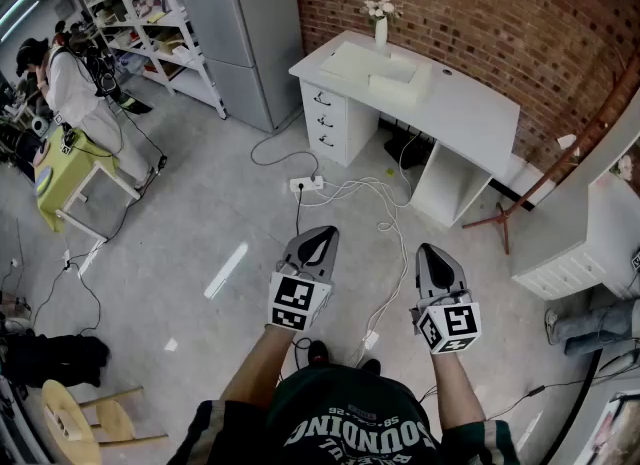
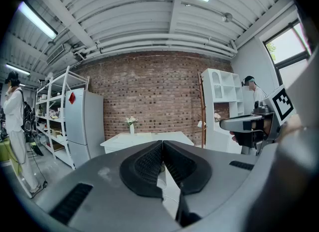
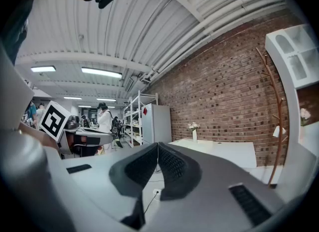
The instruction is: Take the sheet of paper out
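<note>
Step in hand, as we judge it: approach; the extraction has not begun. We hold the left gripper (image 1: 318, 237) and the right gripper (image 1: 433, 253) side by side over the floor, well apart from the white desk (image 1: 470, 103); in each gripper view the jaws are pressed together at the tips with nothing between them. We cannot identify the sheet of paper with confidence; a flat white item (image 1: 352, 57) lies at the desk's left end, just beside the vase (image 1: 381, 31), with a white box (image 1: 398, 85) next to it toward the front edge; the sheet may be one of these, or inside the drawers (image 1: 322, 118) under that end. Its heading and long axis therefore cannot be told. Next move, in our judgement: close on the desk; locate the sheet; spread one gripper's jaws; pinch a free edge.
</note>
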Available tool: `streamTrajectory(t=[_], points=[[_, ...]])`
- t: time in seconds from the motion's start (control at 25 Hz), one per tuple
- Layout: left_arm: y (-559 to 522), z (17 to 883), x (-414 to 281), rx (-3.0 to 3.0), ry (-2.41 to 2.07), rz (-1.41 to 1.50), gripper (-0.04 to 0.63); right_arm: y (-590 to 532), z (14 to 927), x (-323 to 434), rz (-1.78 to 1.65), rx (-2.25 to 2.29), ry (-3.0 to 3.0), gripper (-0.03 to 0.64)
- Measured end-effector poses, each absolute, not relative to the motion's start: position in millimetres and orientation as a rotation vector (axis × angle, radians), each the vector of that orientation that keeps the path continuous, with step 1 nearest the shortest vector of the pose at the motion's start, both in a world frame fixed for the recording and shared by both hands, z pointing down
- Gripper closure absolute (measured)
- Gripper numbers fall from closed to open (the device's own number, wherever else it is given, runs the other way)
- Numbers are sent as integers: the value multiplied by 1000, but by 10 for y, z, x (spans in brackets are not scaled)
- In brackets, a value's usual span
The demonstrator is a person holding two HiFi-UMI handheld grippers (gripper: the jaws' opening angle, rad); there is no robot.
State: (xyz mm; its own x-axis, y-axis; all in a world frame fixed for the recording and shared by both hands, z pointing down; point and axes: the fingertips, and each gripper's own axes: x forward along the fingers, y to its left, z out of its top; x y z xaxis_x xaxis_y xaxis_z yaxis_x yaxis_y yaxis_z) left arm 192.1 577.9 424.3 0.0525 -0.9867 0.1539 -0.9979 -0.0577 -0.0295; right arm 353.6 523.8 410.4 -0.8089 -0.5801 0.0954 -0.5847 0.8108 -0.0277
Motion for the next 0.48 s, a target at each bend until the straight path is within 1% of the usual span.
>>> streamTrajectory(t=[0.2, 0.48], points=[[5755, 4293, 1893, 2227, -2118, 270, 584, 5195, 4129, 3537, 87, 981, -2911, 546], [5735, 4292, 1819, 2249, -2056, 179, 584, 5208, 4105, 3403, 87, 972, -2916, 547]])
